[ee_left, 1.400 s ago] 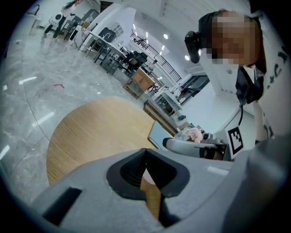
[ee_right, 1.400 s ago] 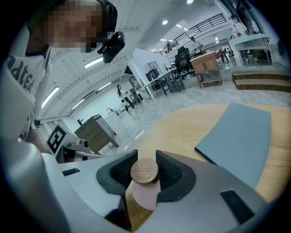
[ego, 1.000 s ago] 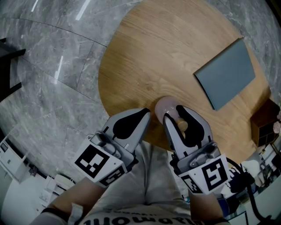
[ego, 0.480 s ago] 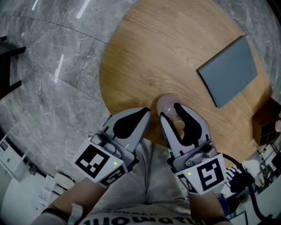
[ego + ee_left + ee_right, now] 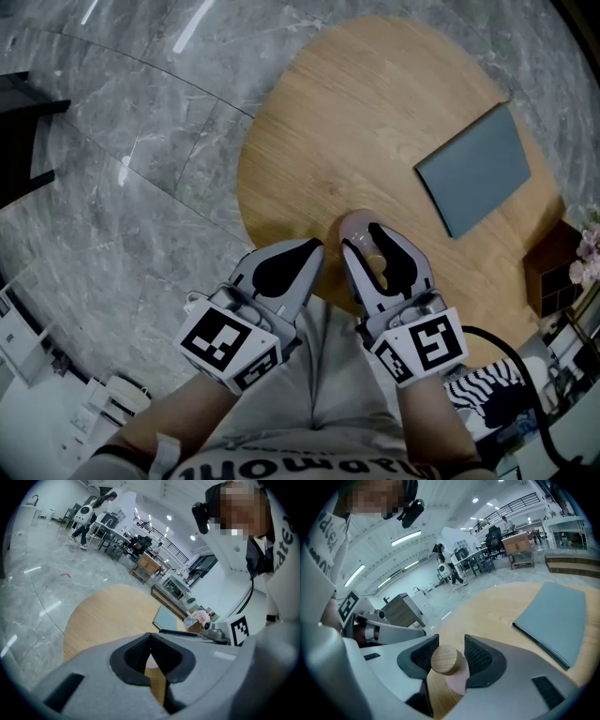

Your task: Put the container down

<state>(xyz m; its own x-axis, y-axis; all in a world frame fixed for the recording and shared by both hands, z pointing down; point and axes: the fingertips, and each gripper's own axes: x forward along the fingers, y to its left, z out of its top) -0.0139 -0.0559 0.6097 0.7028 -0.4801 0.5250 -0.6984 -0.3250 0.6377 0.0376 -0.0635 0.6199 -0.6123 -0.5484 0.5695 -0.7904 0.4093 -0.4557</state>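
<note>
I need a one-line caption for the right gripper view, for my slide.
Right gripper, jaws just opening, around the pink container standing on the wooden table.

The left gripper (image 5: 150, 639) has its jaws meeting at the tips, with nothing gripped between them. Beyond them is a round wooden counter (image 5: 108, 611) with a grey-blue pad (image 5: 165, 618) on its far side, standing on a grey marble floor (image 5: 33, 588).
</note>
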